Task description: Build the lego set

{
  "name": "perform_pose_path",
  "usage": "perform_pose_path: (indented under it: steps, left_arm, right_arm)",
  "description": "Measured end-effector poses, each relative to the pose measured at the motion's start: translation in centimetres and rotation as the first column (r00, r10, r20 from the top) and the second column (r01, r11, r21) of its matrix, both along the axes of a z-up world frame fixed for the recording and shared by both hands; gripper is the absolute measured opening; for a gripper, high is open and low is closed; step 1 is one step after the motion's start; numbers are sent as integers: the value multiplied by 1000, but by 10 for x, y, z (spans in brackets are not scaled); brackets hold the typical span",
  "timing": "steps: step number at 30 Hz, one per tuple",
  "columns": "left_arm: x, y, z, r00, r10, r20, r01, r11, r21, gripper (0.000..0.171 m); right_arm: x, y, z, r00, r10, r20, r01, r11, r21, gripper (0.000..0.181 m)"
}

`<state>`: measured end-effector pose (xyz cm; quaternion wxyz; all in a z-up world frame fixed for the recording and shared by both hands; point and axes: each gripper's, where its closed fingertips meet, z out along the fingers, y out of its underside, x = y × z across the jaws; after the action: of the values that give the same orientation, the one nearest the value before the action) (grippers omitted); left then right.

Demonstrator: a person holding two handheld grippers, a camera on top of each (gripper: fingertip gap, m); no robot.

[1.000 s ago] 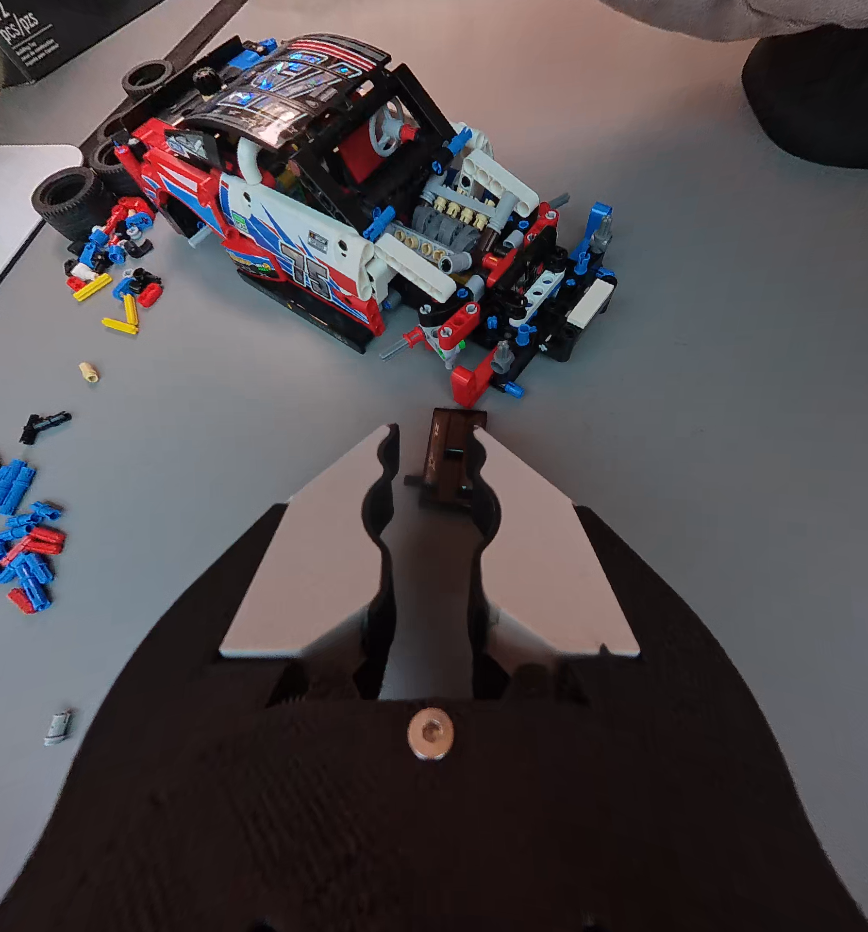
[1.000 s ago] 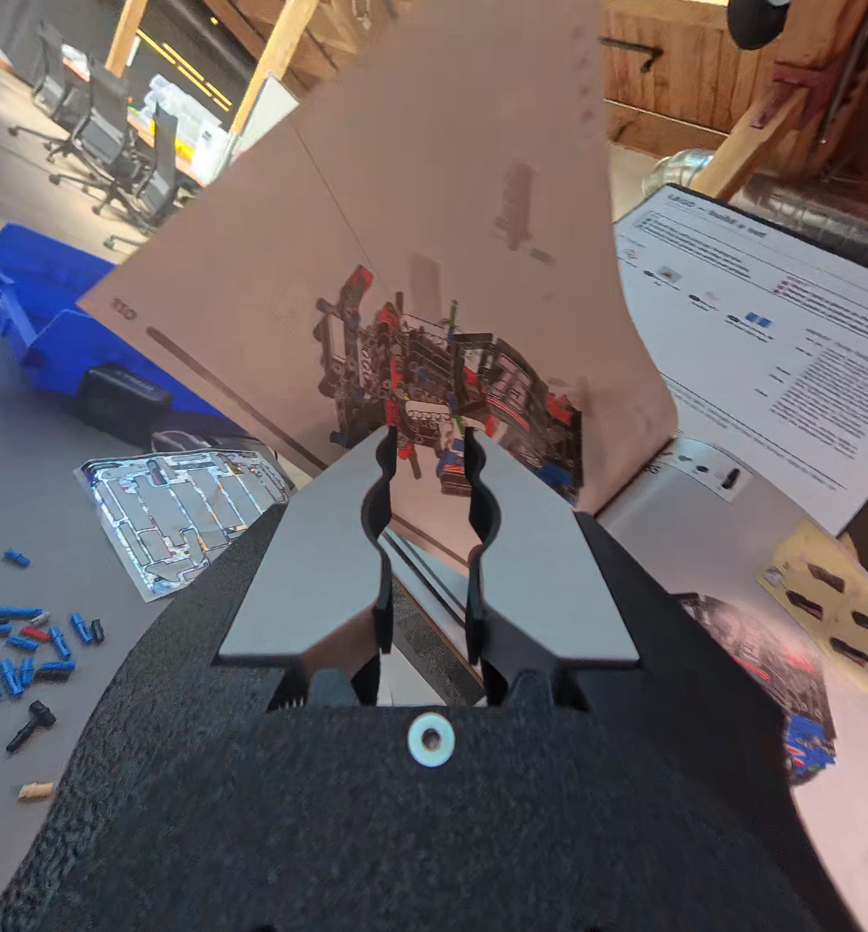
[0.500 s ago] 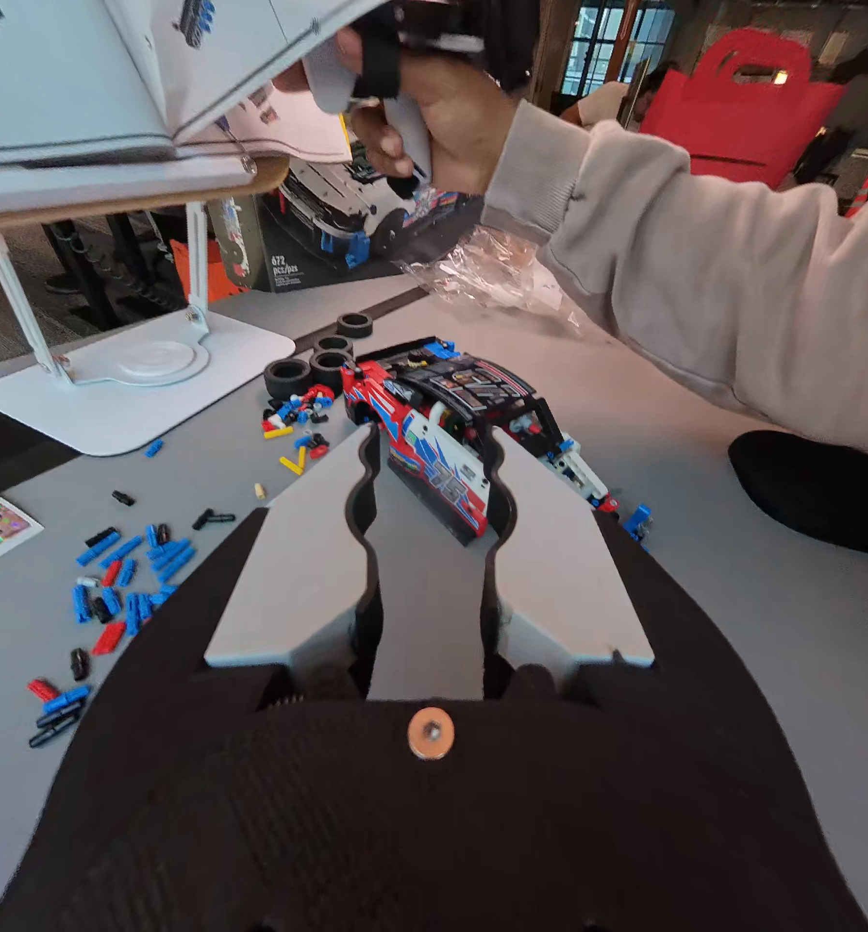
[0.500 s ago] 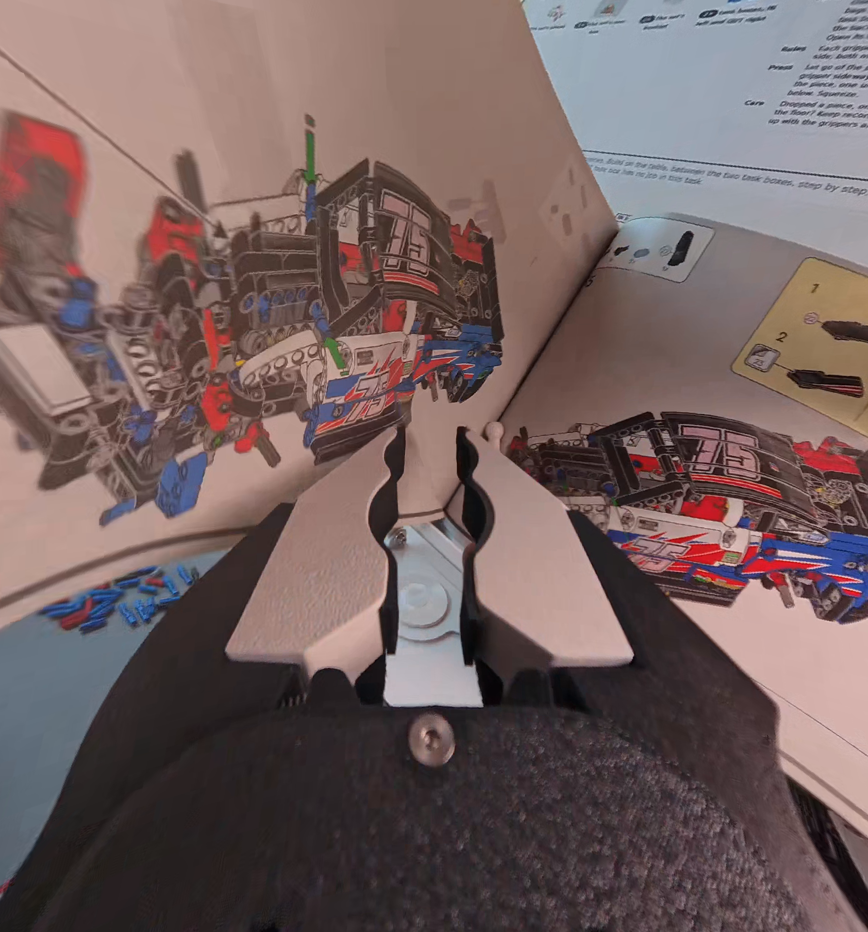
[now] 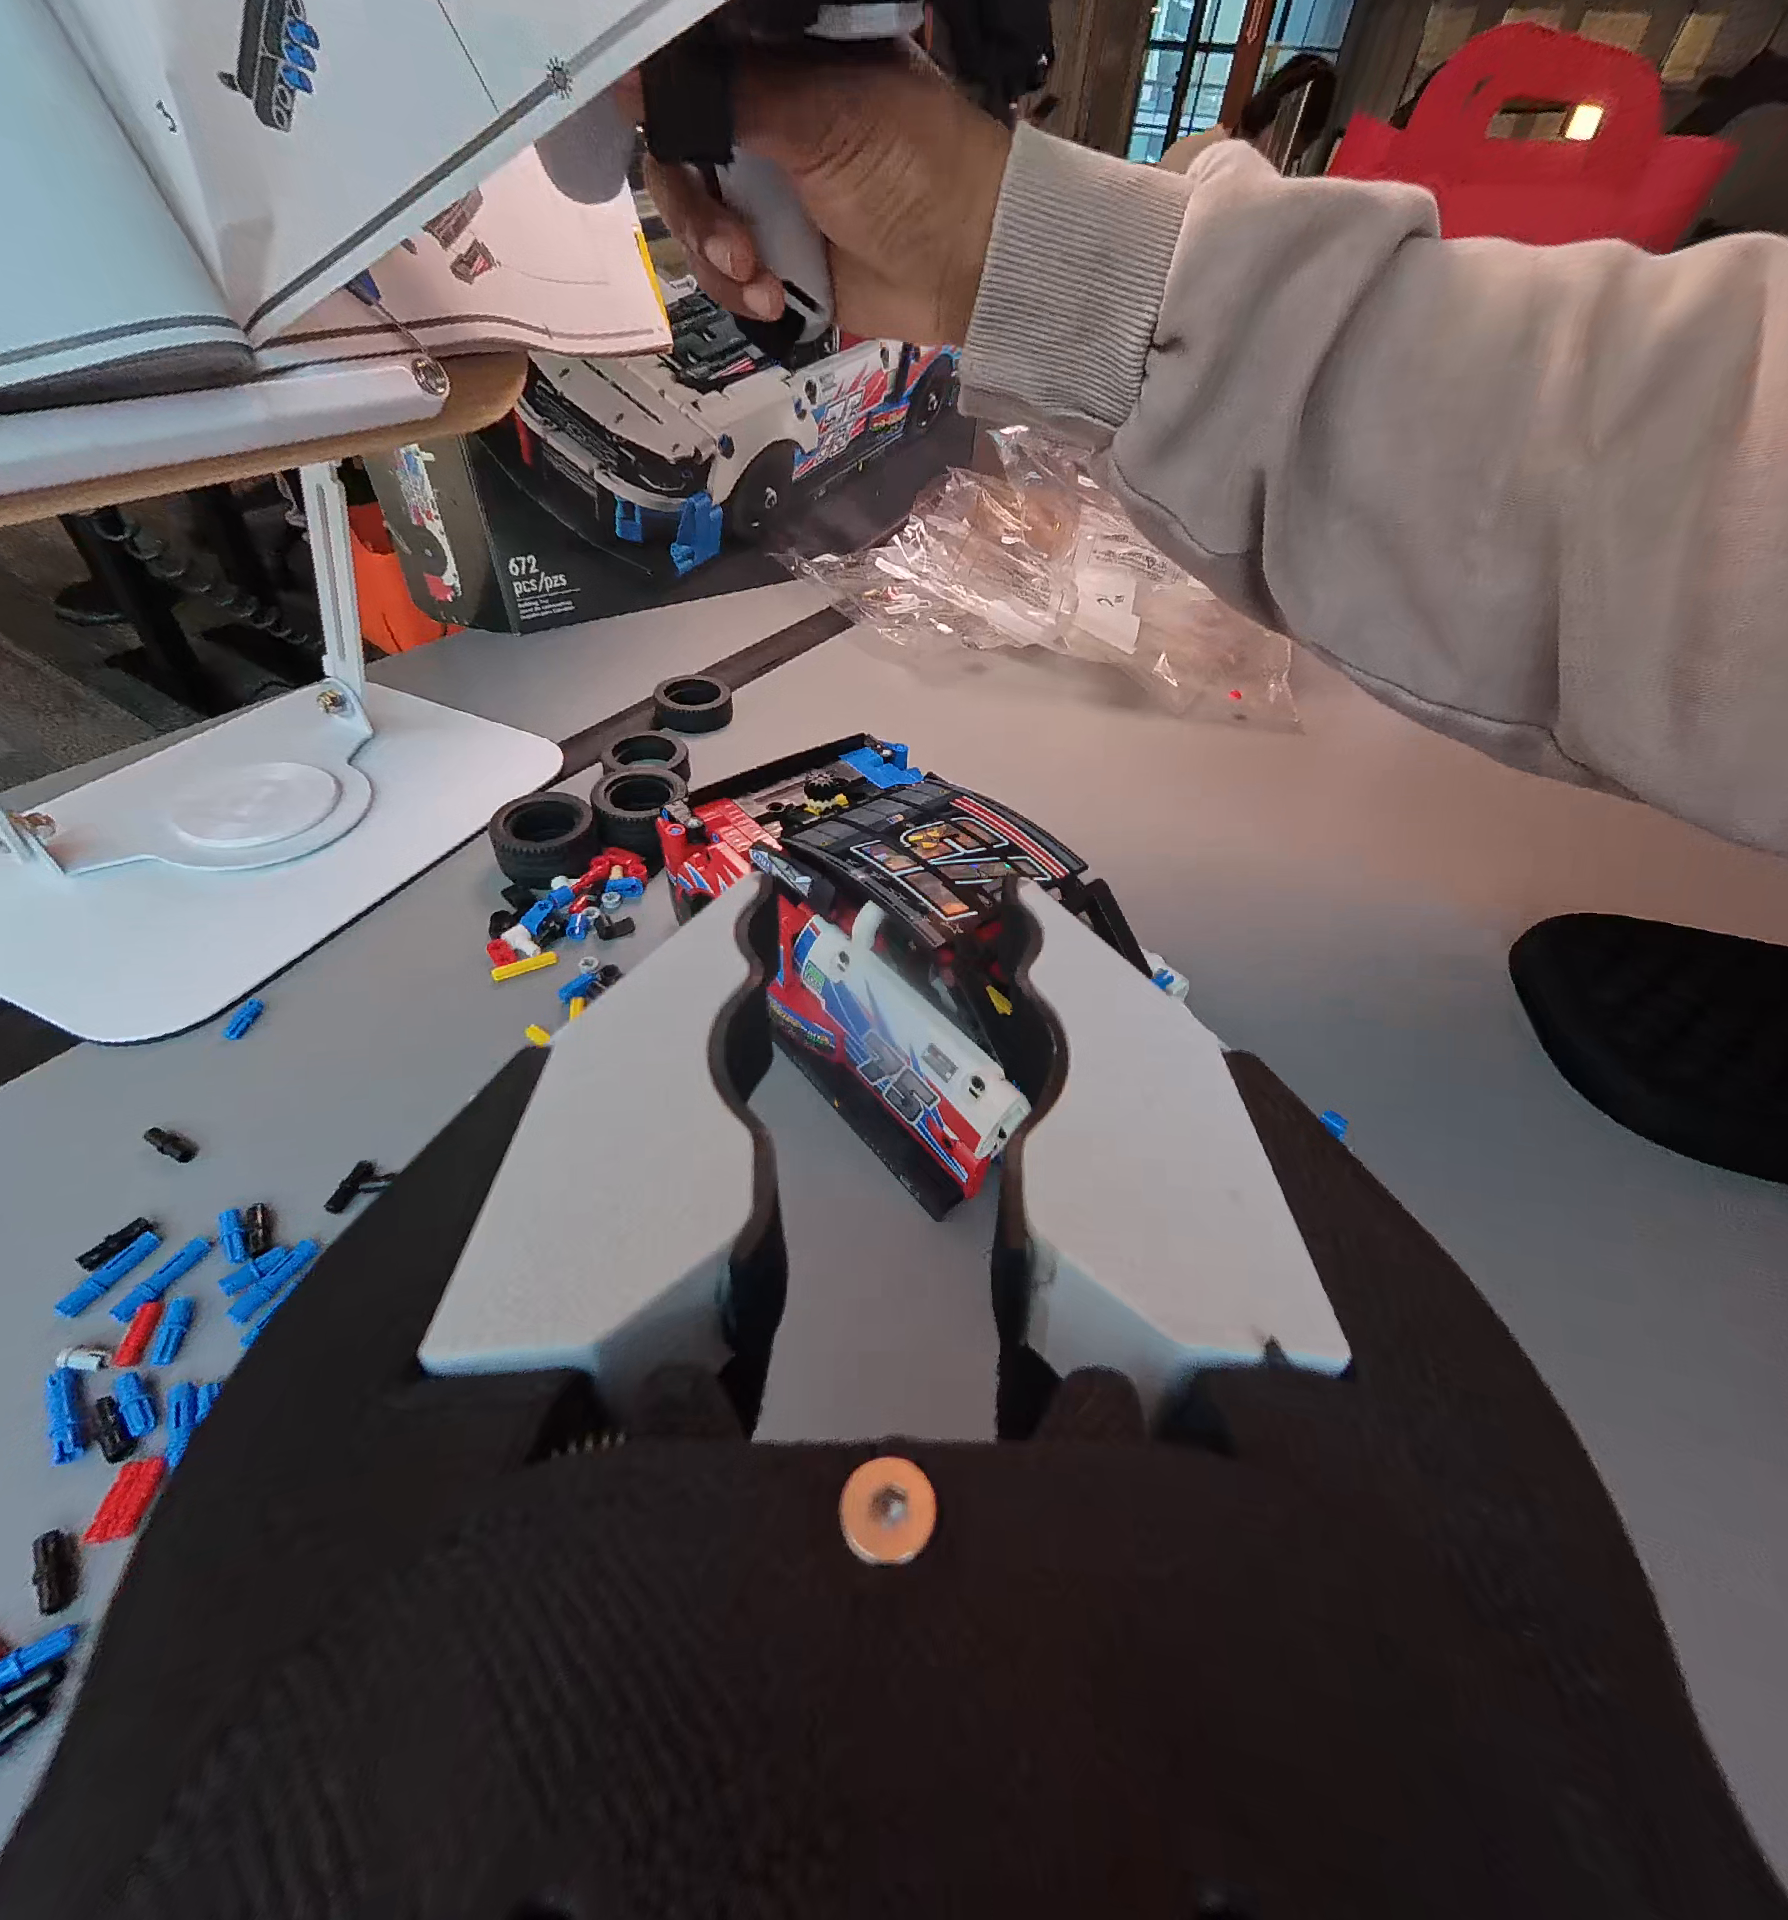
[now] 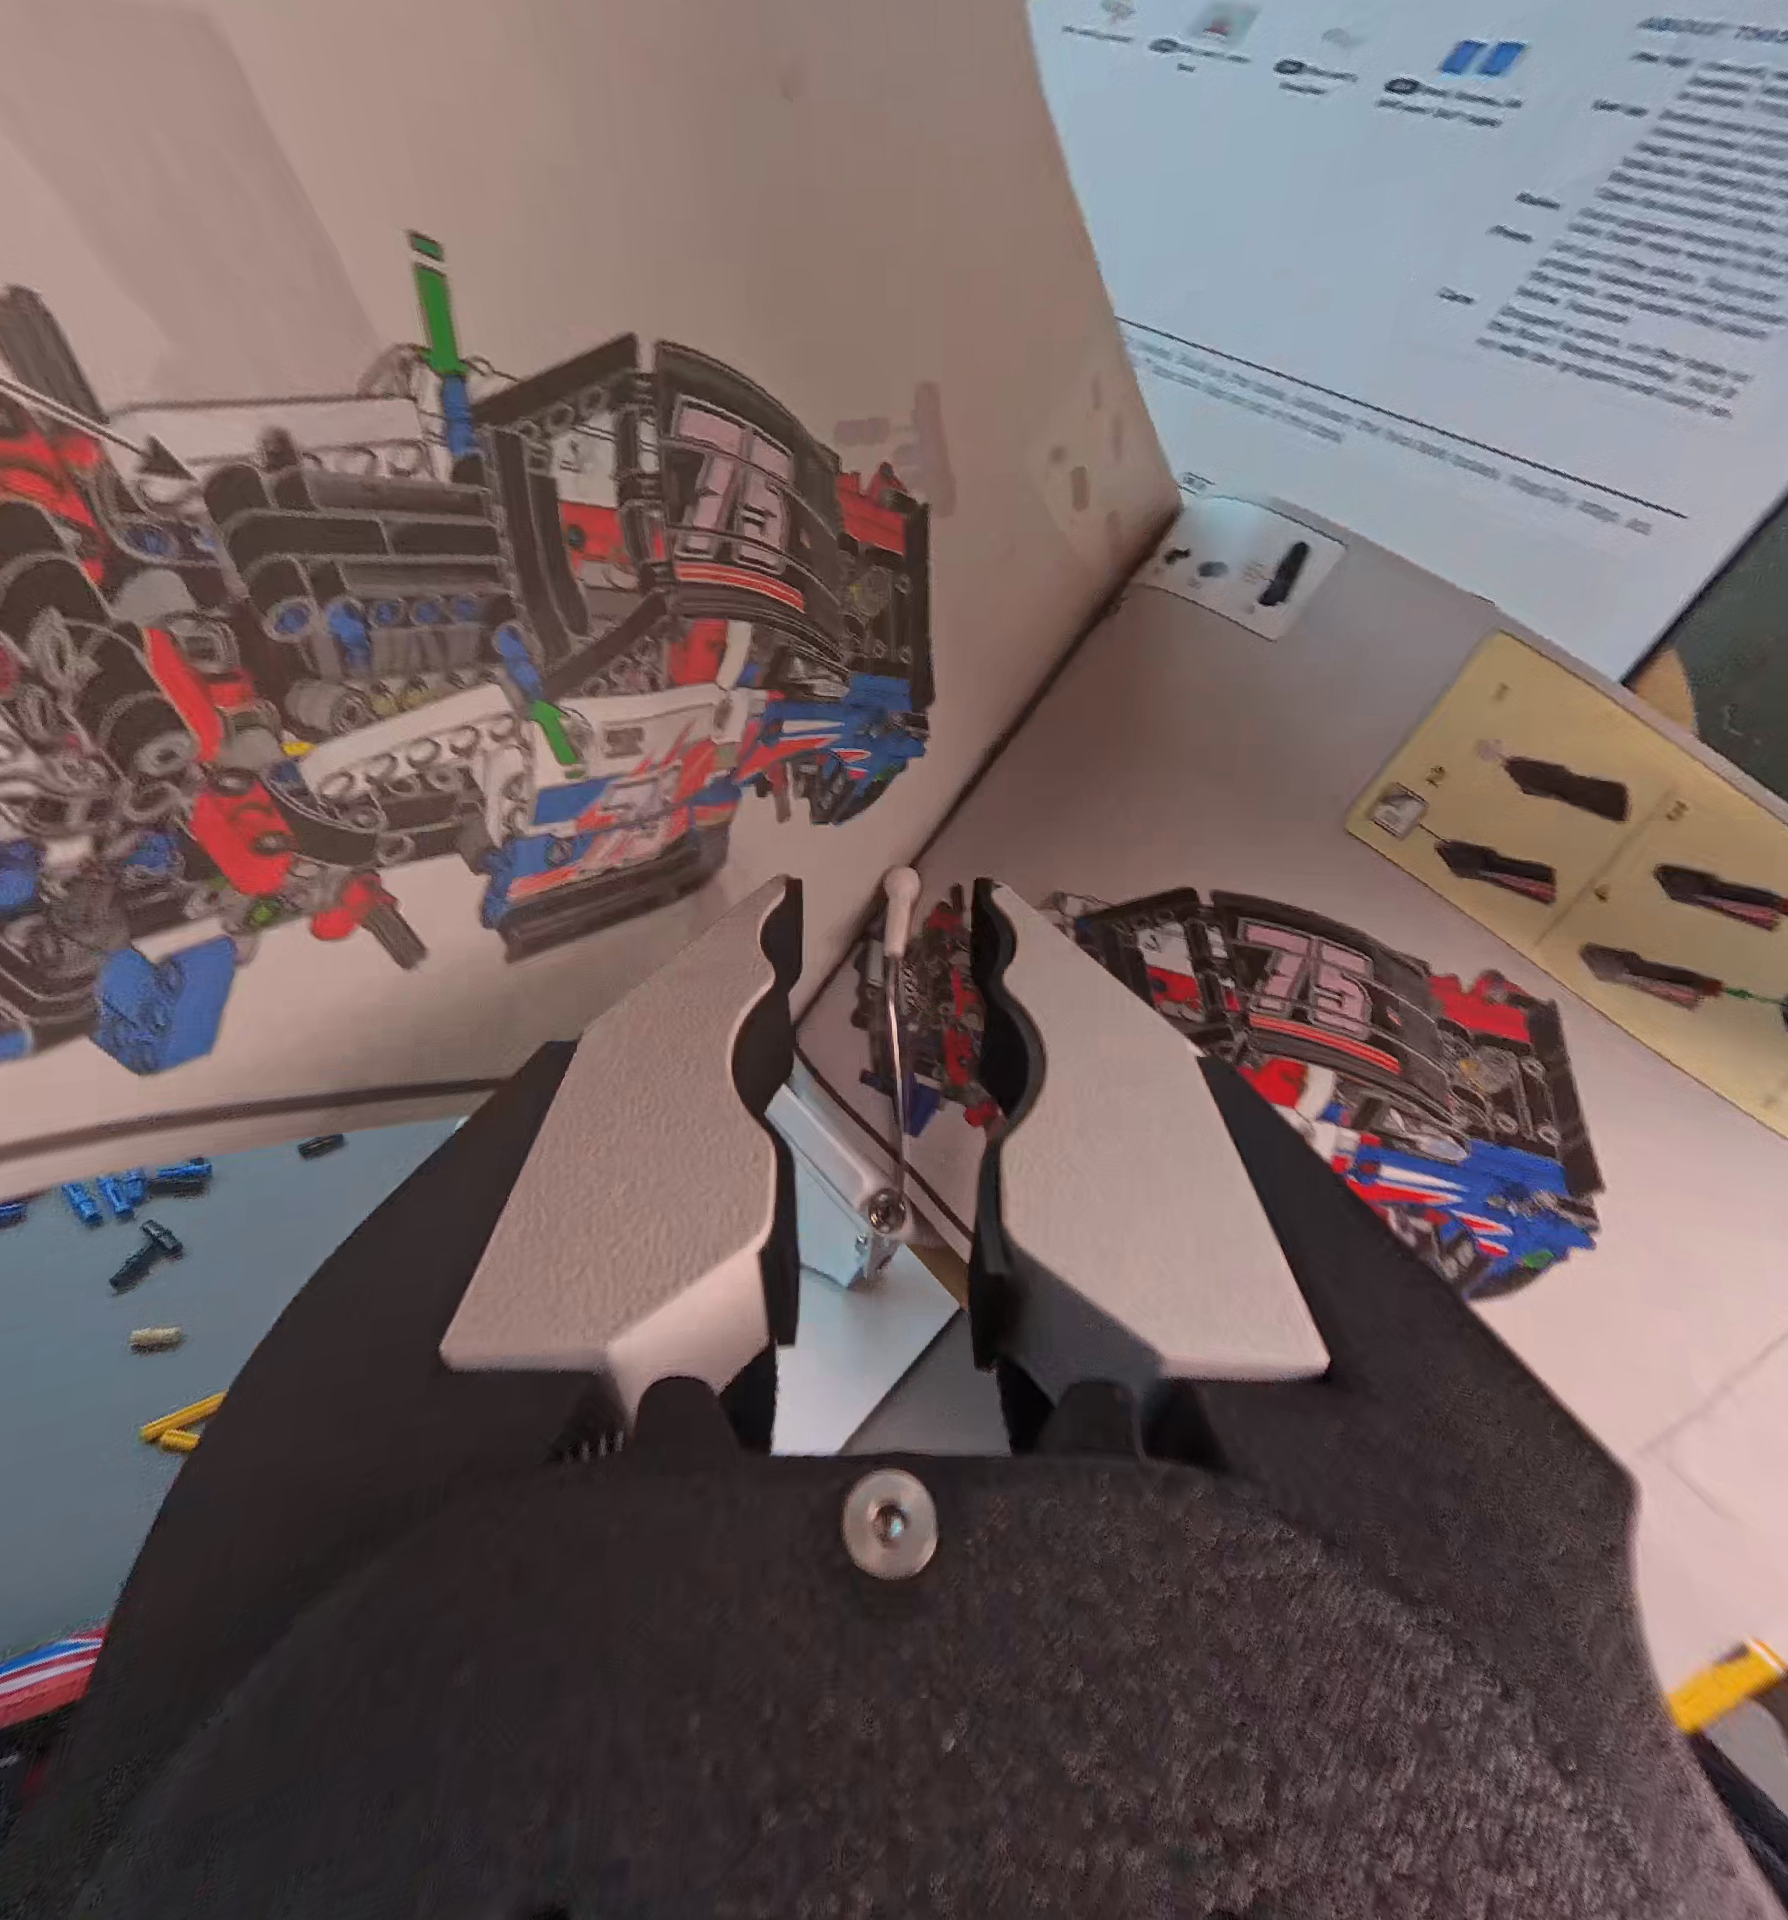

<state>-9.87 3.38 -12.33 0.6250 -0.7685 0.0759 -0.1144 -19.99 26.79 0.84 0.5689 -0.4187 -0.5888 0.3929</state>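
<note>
The released, empty left claw (image 5: pixel 885 956) hovers just short of the red-white-and-black lego car (image 5: pixel 900 977) at frame centre on the grey tabletop (image 5: pixel 1337 904), its length running upper-left to lower-right, while the equally released right claw (image 6: pixel 885 904) faces the open instruction booklet (image 6: pixel 661 520).

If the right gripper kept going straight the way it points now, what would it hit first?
Probably the wire page clip between its open jaws, then the instruction booklet near its fold. Depth is uncertain; nothing else shows nearer.

Workshop-like office: grey worktable (image 5: pixel 1285 831), timber-clad walls (image 5: pixel 1617 42), windows (image 5: pixel 1191 83).
</note>
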Motion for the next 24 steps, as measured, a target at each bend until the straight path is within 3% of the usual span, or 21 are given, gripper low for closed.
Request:
perform_pose_path:
  steps: [3, 5, 8, 12, 15, 20, 24]
  left_arm:
    - [-8, -9, -2, 1000, 23, 13, -23, 1000, 2, 41]
    - [-14, -14, -4, 999, 36, 38, -36, 999, 1, 40]
    - [-20, -20, -11, 995, 43, 85, -42, 999, -11, 40]
    - [-25, -25, -12, 993, 50, 105, -49, 999, -9, 41]
    - [-32, -24, -6, 992, 77, 102, -79, 997, 18, 43]
    - [-62, 8, 56, 974, 211, 78, -220, 965, 144, 69]
    - [-92, 60, 107, 933, 360, 12, -356, 916, 183, 94]
  right_arm:
    - [-21, -34, -10, 997, 14, 82, -23, 994, 111, 27]
    - [-34, -38, -31, 979, -95, 180, 55, 975, 215, 25]
    - [-50, -52, -57, 951, -172, 258, 77, 937, 340, 30]
    - [-59, -71, -67, 947, -124, 295, 31, 953, 300, 29]
    - [-55, -86, -63, 954, 3, 298, -65, 978, 200, 34]
    - [-43, -58, -40, 965, -116, 234, 56, 966, 251, 43]
    - [-36, -29, -62, 901, -269, 341, 156, 933, 323, 49]
